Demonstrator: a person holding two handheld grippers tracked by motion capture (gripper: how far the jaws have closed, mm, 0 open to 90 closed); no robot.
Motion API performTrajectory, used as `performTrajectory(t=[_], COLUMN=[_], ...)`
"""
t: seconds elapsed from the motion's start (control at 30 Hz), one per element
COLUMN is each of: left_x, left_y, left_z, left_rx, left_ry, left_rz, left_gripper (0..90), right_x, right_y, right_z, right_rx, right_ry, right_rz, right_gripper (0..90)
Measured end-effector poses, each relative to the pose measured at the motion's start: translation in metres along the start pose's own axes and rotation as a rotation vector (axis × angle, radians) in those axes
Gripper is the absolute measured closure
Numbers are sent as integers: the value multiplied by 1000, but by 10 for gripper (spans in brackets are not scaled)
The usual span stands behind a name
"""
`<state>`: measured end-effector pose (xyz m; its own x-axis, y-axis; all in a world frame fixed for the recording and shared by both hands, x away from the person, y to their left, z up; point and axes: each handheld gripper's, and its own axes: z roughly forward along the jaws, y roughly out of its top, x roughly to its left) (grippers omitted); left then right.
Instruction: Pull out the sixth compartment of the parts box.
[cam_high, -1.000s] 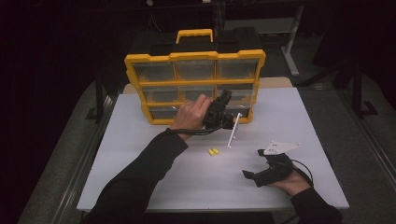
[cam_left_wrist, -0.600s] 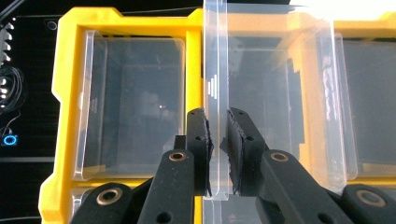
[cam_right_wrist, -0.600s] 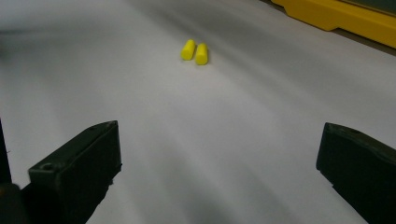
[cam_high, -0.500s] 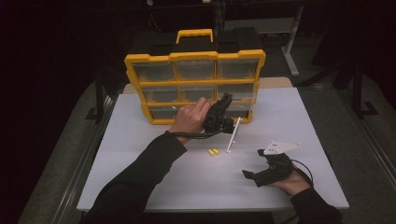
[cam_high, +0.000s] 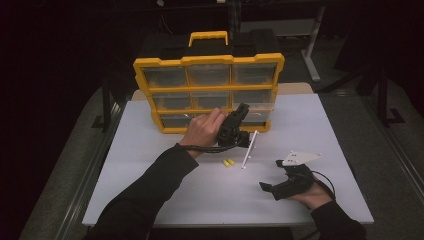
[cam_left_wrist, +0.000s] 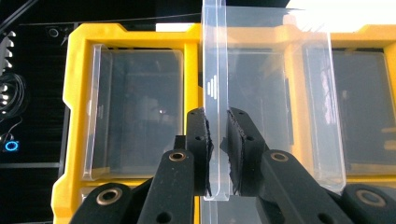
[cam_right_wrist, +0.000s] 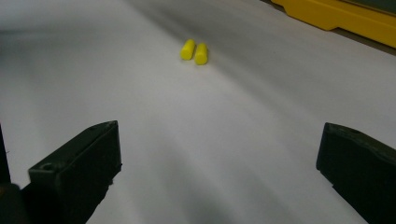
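The person's left forearm stretches from the table's near edge toward its far side, the hand wrapped around the left gripper (cam_high: 235, 125), its jaws pinched tight on a thin clear drawer front (cam_left_wrist: 215, 93). The right hand (cam_high: 311, 192) rests near the table's near right corner, its right gripper (cam_right_wrist: 219, 177) pointing left, jaws spread wide with nothing between them.

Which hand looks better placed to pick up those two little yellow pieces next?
Probably the right gripper: its jaws are open, pointing at the yellow pieces. The left gripper is clamped on a clear drawer.
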<state>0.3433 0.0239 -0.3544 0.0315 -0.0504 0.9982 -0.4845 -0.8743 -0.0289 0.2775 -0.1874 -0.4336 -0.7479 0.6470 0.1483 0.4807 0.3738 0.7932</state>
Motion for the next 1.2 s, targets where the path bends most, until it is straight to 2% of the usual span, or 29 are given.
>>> performTrajectory(t=[1.2], left_x=[-2], left_y=[10], left_z=[-26], left_rx=[-33], left_ry=[11], left_rz=[6], left_gripper=[794], right_x=[1], right_y=[0], right_z=[0], right_rx=[1], right_ry=[-1], right_rz=[-1], right_gripper=[0])
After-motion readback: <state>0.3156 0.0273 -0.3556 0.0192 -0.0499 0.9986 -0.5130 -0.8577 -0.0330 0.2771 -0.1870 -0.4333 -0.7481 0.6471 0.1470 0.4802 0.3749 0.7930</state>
